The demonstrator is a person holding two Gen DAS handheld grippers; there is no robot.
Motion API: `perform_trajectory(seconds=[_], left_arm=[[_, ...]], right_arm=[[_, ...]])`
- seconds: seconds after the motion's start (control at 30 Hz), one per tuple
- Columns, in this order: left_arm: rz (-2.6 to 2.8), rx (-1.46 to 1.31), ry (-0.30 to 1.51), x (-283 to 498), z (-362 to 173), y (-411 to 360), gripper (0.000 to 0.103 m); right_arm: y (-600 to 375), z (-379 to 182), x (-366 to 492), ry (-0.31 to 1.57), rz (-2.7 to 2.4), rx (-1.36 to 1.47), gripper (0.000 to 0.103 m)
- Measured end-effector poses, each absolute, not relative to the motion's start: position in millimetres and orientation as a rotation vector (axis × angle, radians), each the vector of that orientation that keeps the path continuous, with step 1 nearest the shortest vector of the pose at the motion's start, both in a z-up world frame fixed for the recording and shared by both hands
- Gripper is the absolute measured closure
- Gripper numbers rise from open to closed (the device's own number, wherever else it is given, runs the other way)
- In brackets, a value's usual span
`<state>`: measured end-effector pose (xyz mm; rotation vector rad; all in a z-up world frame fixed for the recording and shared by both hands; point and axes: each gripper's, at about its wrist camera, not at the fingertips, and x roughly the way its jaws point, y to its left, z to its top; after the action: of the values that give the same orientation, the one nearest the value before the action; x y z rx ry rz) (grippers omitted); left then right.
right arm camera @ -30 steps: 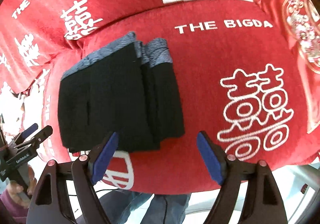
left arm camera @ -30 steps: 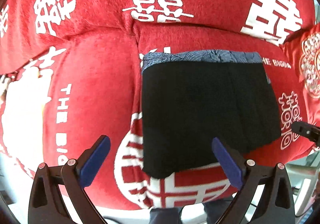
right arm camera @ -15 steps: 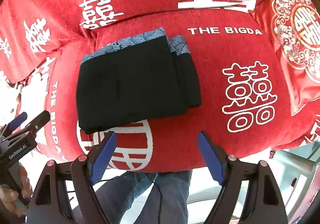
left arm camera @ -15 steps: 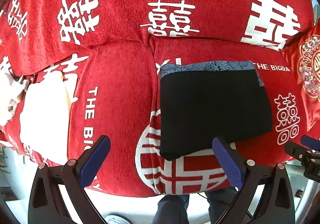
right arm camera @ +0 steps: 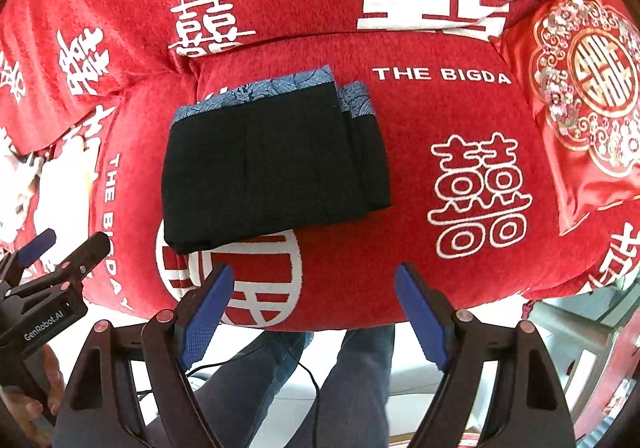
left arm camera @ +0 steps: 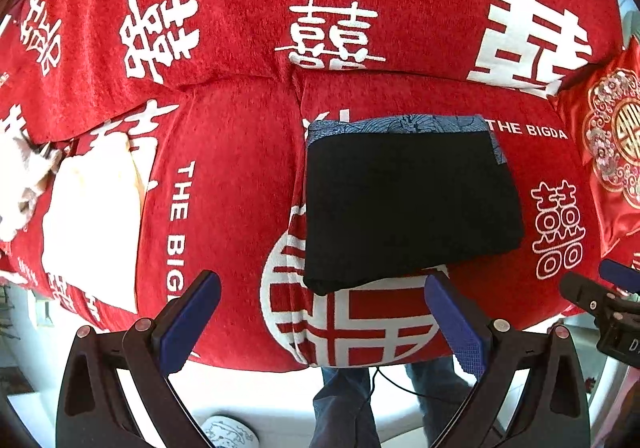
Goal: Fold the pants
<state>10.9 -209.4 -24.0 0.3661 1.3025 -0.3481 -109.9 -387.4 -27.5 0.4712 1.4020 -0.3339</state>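
The black pants (left arm camera: 408,204) lie folded into a flat rectangle on the red sofa seat (left arm camera: 240,188), with a blue patterned waistband along the far edge. They also show in the right wrist view (right arm camera: 272,168). My left gripper (left arm camera: 320,308) is open and empty, held back above the sofa's front edge, apart from the pants. My right gripper (right arm camera: 312,300) is open and empty, also back from the pants. The right gripper shows at the right edge of the left wrist view (left arm camera: 600,296); the left gripper shows at the left of the right wrist view (right arm camera: 52,260).
The sofa is covered in a red cloth with white characters. A white folded cloth (left arm camera: 92,224) lies on the left seat. A red embroidered cushion (right arm camera: 588,96) stands at the right. The person's legs in jeans (right arm camera: 304,376) and a cable are below the front edge.
Both grippers have pulled back and up from the folded pants, so the pants look smaller and farther. The pants have not moved. Both grippers stayed open.
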Motion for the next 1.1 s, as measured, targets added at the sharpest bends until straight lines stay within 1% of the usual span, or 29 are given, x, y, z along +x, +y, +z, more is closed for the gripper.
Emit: perform_trajectory(seconds=[0.27, 0.47, 1.1], left_arm=[[-0.314, 0.355, 1.337, -3.7, -26.4, -226.0, 0.001], [-0.3, 0.397, 1.325, -13.3, -27.3, -234.7, 0.001], [-0.311, 0.391, 1.334, -12.8, -23.1, -241.6, 0.001]], right_arm=[[-402.8, -24.1, -113.9, 1.419, -0.288, 0.434, 0.018], [-408.4, -25.8, -115.2, 1.419, -0.264, 0.439, 0.018], [-409.8, -25.8, -114.9, 1.42, -0.265, 0.443, 0.018]])
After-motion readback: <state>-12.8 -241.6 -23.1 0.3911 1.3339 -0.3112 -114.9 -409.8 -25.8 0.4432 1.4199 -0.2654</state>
